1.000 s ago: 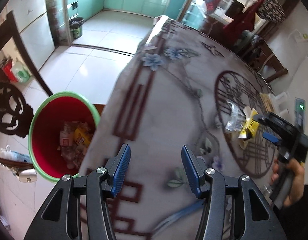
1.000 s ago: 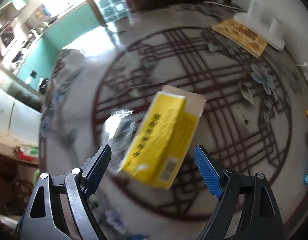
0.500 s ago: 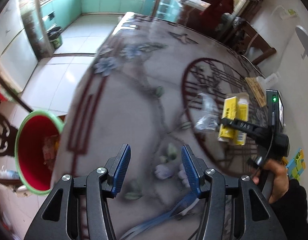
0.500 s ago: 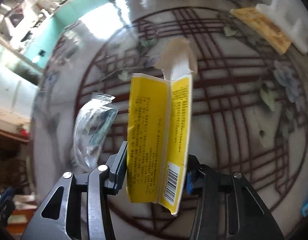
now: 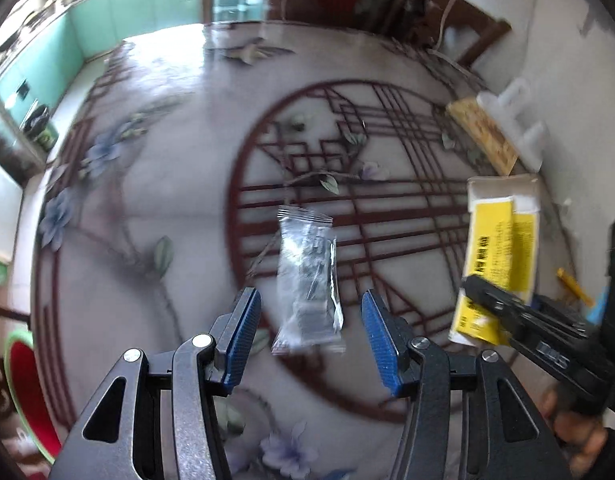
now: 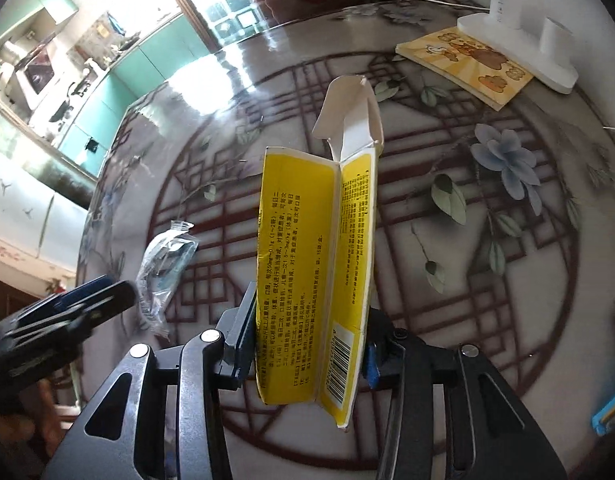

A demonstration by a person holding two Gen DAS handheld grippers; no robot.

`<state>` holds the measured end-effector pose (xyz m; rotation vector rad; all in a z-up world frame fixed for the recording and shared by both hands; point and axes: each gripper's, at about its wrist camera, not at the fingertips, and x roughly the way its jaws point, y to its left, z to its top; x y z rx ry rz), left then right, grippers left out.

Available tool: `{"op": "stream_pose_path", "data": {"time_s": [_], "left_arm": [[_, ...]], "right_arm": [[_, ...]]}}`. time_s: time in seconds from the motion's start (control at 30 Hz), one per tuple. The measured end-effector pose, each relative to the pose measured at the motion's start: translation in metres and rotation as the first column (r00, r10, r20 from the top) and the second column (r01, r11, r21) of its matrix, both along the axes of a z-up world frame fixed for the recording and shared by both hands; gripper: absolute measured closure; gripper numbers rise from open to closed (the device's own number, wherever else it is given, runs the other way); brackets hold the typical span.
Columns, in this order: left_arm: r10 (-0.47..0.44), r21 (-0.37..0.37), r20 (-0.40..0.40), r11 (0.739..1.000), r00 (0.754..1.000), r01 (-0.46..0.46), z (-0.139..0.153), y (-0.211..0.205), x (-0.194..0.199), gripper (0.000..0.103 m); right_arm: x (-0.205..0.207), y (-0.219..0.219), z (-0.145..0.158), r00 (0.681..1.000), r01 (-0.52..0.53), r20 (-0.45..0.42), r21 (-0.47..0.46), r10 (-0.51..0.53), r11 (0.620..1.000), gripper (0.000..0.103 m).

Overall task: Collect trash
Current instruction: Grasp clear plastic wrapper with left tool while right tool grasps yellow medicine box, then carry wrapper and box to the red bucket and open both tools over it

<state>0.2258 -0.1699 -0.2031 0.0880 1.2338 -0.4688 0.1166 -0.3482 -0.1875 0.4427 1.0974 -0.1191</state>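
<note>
Clamping a flattened yellow cardboard box point(image 6: 319, 280) printed with black text and a barcode, the right tongs point(image 6: 307, 344) have both pads pressed against its two sides, so the box stands upright between them with its pale torn flap sticking up at the top. In the left wrist view the same box point(image 5: 499, 256) shows at the right side of the desk, gripped near its lower end by the black right tongs point(image 5: 483, 296), with part of a hand point(image 5: 575, 428) on the handle below. The left tongs point(image 5: 311, 332) stand partly open, their blue-padded fingers point(image 5: 243, 336) apart and gripping nothing; a small clear plastic bag point(image 5: 309, 280) with dark contents lies on the desk in line with the gap, just ahead of the fingertips, and I cannot tell whether either pad touches it. From the right wrist view that bag point(image 6: 165, 264) lies to the left of the yellow box, with the blurred left tongs point(image 6: 87, 300) right beside its near end. The round desk point(image 5: 155, 184) has a glossy pale top with a dark red lattice circle and blue flowers. Toward its far right edge lie a flat yellow picture card point(image 6: 467, 64) and a white plastic stand point(image 6: 527, 44) touching it. A red bin with a green rim point(image 5: 23, 392) stands on the floor beyond the desk's left edge.
</note>
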Motion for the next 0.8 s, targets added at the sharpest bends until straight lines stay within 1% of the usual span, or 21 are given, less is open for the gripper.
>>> {"op": "stream_pose_path", "data": {"time_s": [0.17,0.2,0.23,0.27,0.3,0.33,0.43,0.57,0.67,0.8], "left_arm": [[-0.014,0.008,-0.033,1.0,0.999,0.014,-0.026,-0.012,0.008,0.052],[-0.013,0.011,-0.038,1.0,0.999,0.013,-0.03,-0.012,0.009,0.055],[-0.013,0.008,-0.043,1.0,0.999,0.013,-0.032,-0.012,0.009,0.069],[-0.014,0.005,-0.049,1.0,0.999,0.014,-0.034,-0.01,0.009,0.077],[-0.012,-0.002,-0.051,1.0,0.999,0.012,-0.033,-0.008,0.009,0.077],[-0.007,-0.008,-0.053,1.0,0.999,0.007,-0.033,-0.005,0.008,0.081],[0.018,-0.036,-0.051,0.999,0.999,-0.02,-0.025,0.009,0.003,0.081],[0.048,-0.046,-0.014,0.998,0.999,-0.049,-0.008,0.032,-0.012,0.081],[0.079,-0.061,0.005,0.995,0.997,-0.078,0.006,0.053,-0.024,0.081],[0.122,-0.084,0.037,0.989,0.992,-0.119,0.026,0.079,-0.042,0.081]], "right_arm": [[0.006,0.006,-0.002,1.0,-0.004,0.0,0.008,0.004,1.0,0.061],[0.008,0.008,-0.003,1.0,-0.008,-0.003,0.007,0.008,1.0,0.061],[0.01,0.01,-0.003,1.0,-0.012,-0.004,0.007,0.012,1.0,0.061],[0.011,0.011,-0.003,1.0,-0.015,-0.005,0.007,0.015,1.0,0.061],[0.012,0.013,-0.002,1.0,-0.019,-0.006,0.007,0.02,1.0,0.061],[0.013,0.015,-0.002,1.0,-0.024,-0.009,0.008,0.024,1.0,0.061],[0.014,0.021,0.004,0.999,-0.034,0.001,0.008,0.034,0.999,0.061],[0.016,0.033,0.017,0.998,-0.063,0.018,-0.015,0.064,0.998,0.061],[0.016,0.042,0.027,0.996,-0.082,0.034,-0.01,0.082,0.997,0.061],[0.01,0.057,0.043,0.992,-0.107,0.061,-0.037,0.109,0.994,0.061]]}}
